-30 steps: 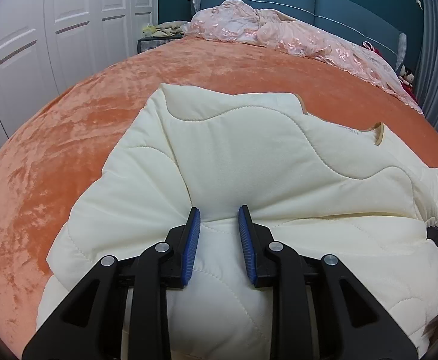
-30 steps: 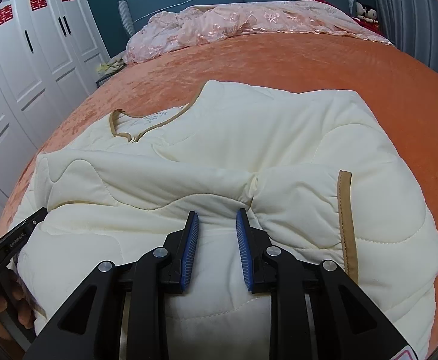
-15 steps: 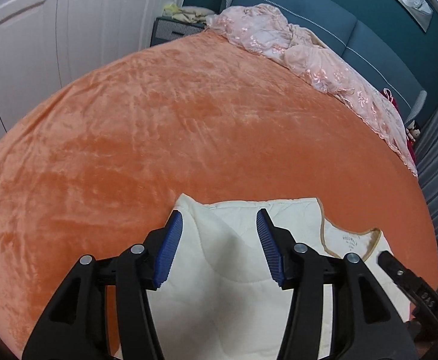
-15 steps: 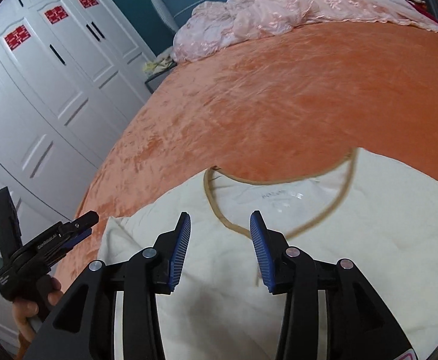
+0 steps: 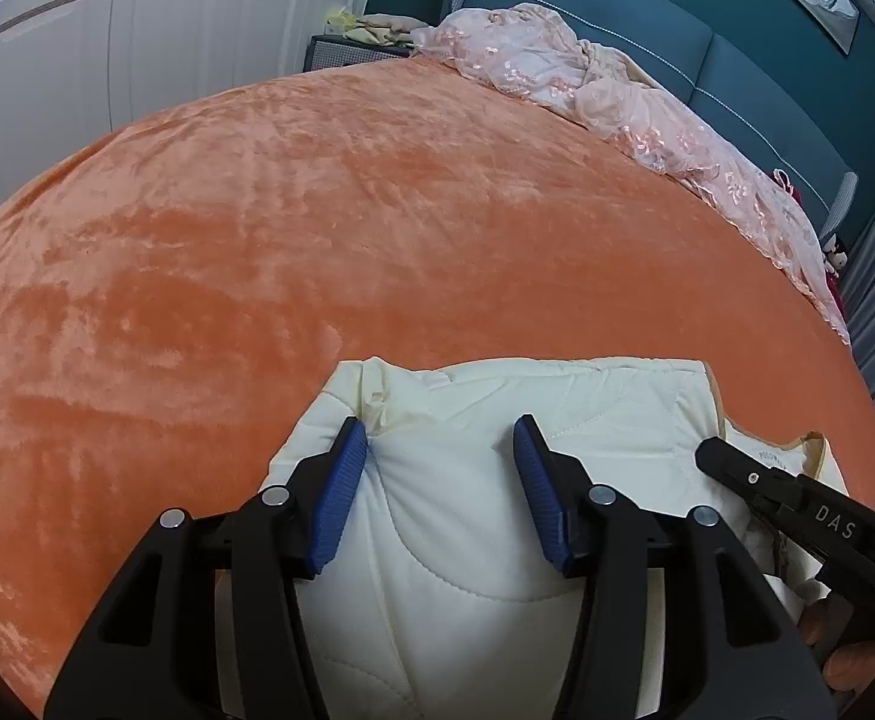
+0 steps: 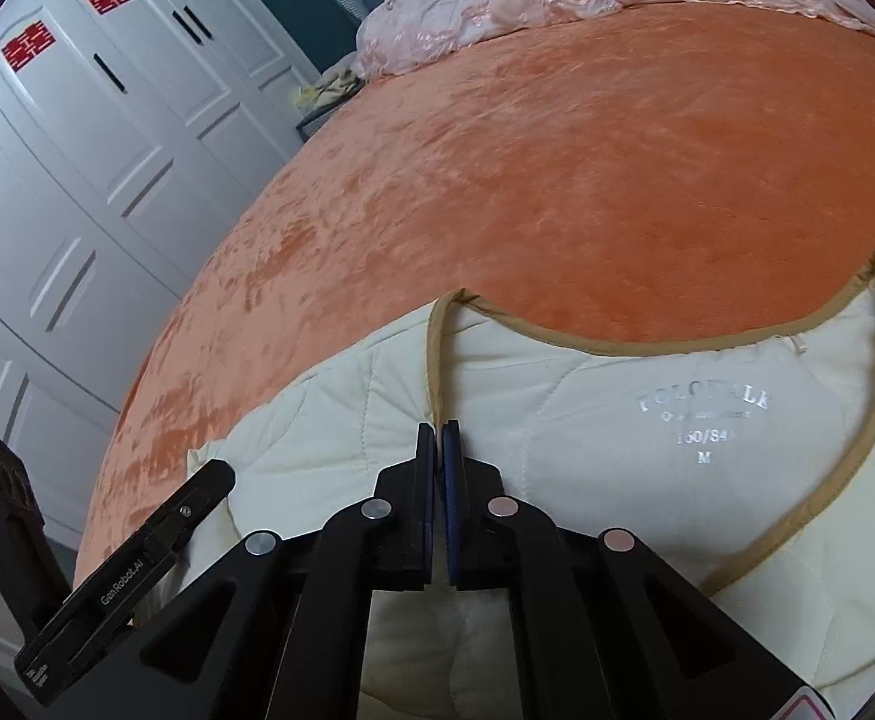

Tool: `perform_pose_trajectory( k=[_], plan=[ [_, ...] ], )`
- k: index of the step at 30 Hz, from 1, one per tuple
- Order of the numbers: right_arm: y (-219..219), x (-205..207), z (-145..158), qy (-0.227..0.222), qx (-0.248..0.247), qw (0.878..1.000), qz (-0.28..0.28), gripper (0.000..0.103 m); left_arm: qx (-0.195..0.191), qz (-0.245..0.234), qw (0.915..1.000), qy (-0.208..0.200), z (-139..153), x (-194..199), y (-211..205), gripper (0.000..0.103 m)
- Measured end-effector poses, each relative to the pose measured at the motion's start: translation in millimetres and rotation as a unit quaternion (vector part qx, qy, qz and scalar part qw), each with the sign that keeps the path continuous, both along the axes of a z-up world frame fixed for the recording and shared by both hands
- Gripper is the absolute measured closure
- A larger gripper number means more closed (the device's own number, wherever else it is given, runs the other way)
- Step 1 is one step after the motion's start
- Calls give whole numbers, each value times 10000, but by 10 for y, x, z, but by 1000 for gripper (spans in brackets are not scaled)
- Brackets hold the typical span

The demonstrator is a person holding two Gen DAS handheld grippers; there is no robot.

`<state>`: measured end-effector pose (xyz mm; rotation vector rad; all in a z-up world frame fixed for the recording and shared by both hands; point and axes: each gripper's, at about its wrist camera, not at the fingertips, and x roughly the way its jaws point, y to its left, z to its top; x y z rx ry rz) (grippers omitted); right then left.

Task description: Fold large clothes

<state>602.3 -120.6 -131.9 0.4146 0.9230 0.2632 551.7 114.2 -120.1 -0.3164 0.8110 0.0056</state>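
Observation:
A cream quilted jacket [image 5: 485, 420] with tan trim lies folded on the orange bedspread [image 5: 317, 228], at its near edge. My left gripper [image 5: 440, 462] is open, its blue pads either side of a bunched shoulder corner of the jacket. My right gripper [image 6: 439, 438] is shut on the jacket [image 6: 647, 450] at the tan-trimmed collar edge, left of the printed size label. The right gripper also shows in the left wrist view [image 5: 797, 510], and the left gripper shows at the lower left of the right wrist view [image 6: 137, 558].
A crumpled pink lace cover [image 5: 617, 90] lies along the blue headboard [image 5: 737, 60] at the far side. White wardrobe doors [image 6: 77, 150] stand to the left of the bed. A small bedside table [image 5: 341, 48] with cloth on it sits in the corner.
Both grippers moved from the jacket's middle to its collar end. The right gripper shut on the collar edge. The left gripper opened wide around the shoulder corner.

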Motion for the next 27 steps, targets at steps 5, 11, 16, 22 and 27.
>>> perform_pose_trajectory(
  k=[5,11,16,22,27],
  plan=[
    [-17,22,-74,42,-206,9995,-214,103,181,29,9998,-5,-22,2,-35,53],
    [-604,-261,178,-177,47,9899,-1408,103,518,17,9984,210,30,53,-107,53],
    [-1595,-744,590,-369,-134,9790,-2002,94,631,-411,9968,-263,581,-159,-367,54],
    [-2192,-870,417,198,-465,9793,-1960,93,29,-1945,9809,-62,806,-145,-1603,53],
    [-2128,-819,175,444,-860,9855,-1395,97,427,-2381,9696,364,379,-75,-2476,54]
  ],
)
